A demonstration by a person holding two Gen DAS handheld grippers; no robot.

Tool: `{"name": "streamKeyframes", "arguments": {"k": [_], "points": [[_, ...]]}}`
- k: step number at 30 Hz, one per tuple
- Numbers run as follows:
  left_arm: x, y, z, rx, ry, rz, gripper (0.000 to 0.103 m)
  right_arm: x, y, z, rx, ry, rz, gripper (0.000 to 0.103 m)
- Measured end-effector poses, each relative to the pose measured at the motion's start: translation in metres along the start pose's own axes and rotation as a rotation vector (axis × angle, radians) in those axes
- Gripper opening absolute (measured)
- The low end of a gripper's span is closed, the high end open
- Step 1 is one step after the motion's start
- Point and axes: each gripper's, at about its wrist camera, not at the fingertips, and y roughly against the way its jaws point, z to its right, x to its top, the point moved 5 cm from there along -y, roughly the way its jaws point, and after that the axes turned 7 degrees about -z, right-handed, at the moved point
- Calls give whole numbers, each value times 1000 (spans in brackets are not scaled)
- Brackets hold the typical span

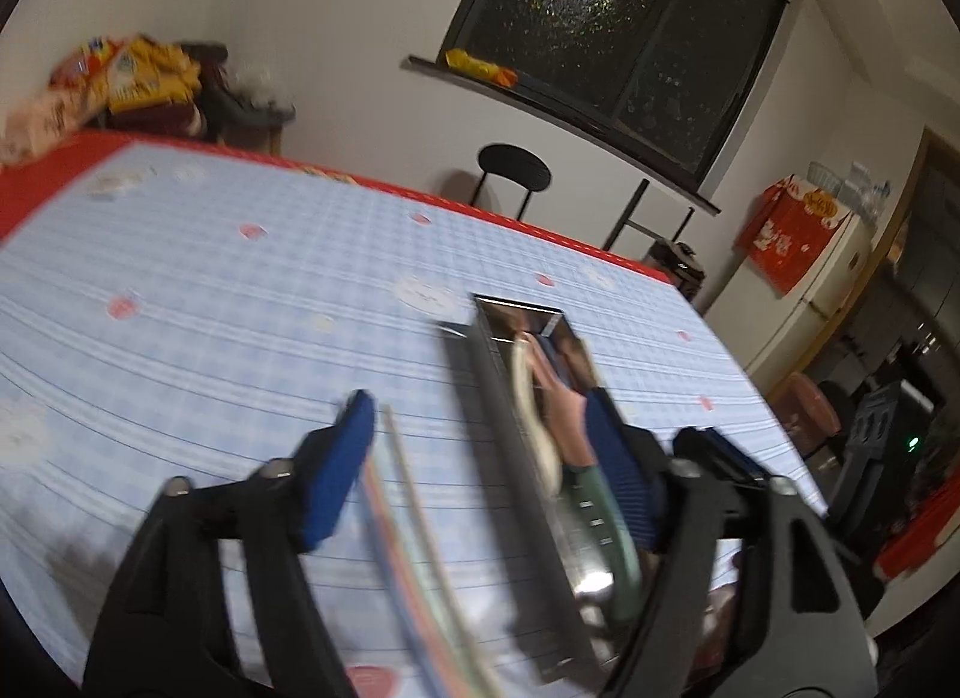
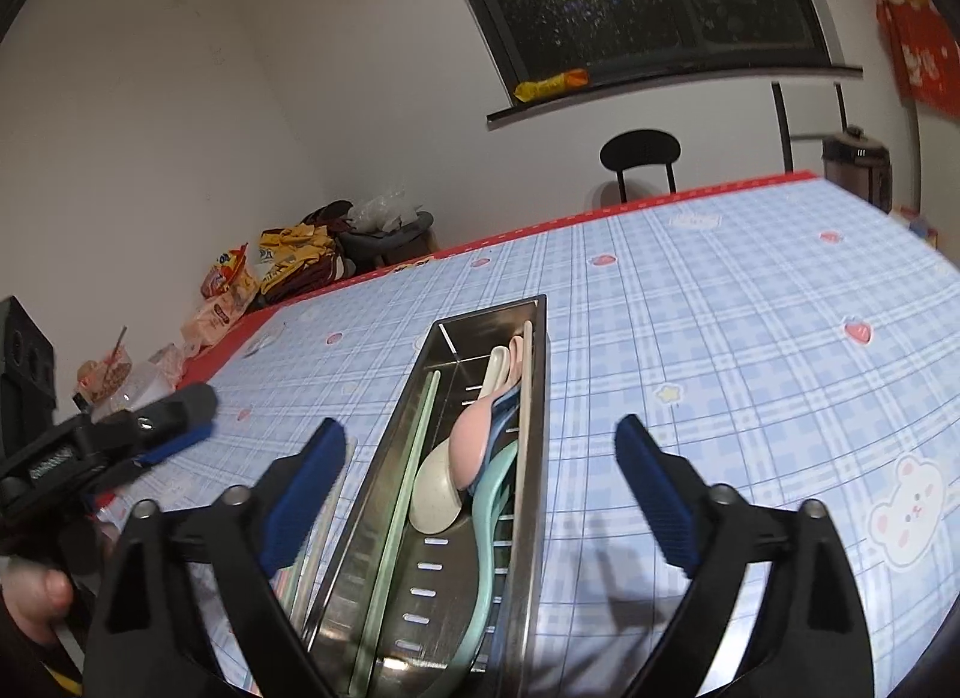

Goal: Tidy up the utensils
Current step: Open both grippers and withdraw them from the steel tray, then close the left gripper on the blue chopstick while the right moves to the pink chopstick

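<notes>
Both grippers stand wide with nothing gripped: the right gripper (image 2: pixel 480 458) straddles the long stainless-steel slotted tray (image 2: pixel 534 398) on the blue checked tablecloth (image 2: pixel 750 308); the left gripper (image 1: pixel 492 458) hangs over it, blurred. Inside lie pastel plastic spoons (image 2: pixel 474 440) and a pale green chopstick (image 2: pixel 402 488); I judge them light, stiff and slippery, best pinched mid-handle; loose chopsticks (image 2: pixel 324 524) lie just beside the tray.

Steel utensil tray (image 2: pixel 528 494) on table, pastel spoons (image 2: pixel 462 446) and chopsticks (image 2: pixel 414 458) inside
</notes>
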Motion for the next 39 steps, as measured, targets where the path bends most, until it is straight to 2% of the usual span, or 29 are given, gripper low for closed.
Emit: {"name": "streamKeyframes", "arguments": {"k": [2,6,10,12,13,14,16,19,22,30,39], "points": [[1,9,-7,25,-34,8,83,-3,4,-8,-5,18,-3,94],[-3,23,-21,58,-102,-7,83,-12,11,-21,-18,35,-17,97],[-14,27,-35,58,-150,-46,82,-23,20,-33,-1,18,-26,97],[-22,21,-40,60,-169,-90,79,-27,22,-40,11,20,-34,97],[-26,17,-41,55,-171,-109,72,-29,22,-44,23,20,-40,96],[-31,11,-43,47,-172,-139,66,-30,21,-47,36,19,-47,94],[-40,-1,-44,31,-172,-192,59,-32,20,-53,49,15,-61,77],[-51,-15,-45,11,-168,-246,44,-34,18,-58,67,-8,-86,59],[-60,-27,-45,3,-167,-284,42,-36,17,-60,77,-15,-102,48],[-67,-45,-40,54,-191,-329,41,-40,16,-67,78,-4,-112,45],[-68,-51,-35,108,-227,-333,41,-43,12,-67,91,-9,-120,45]]}}
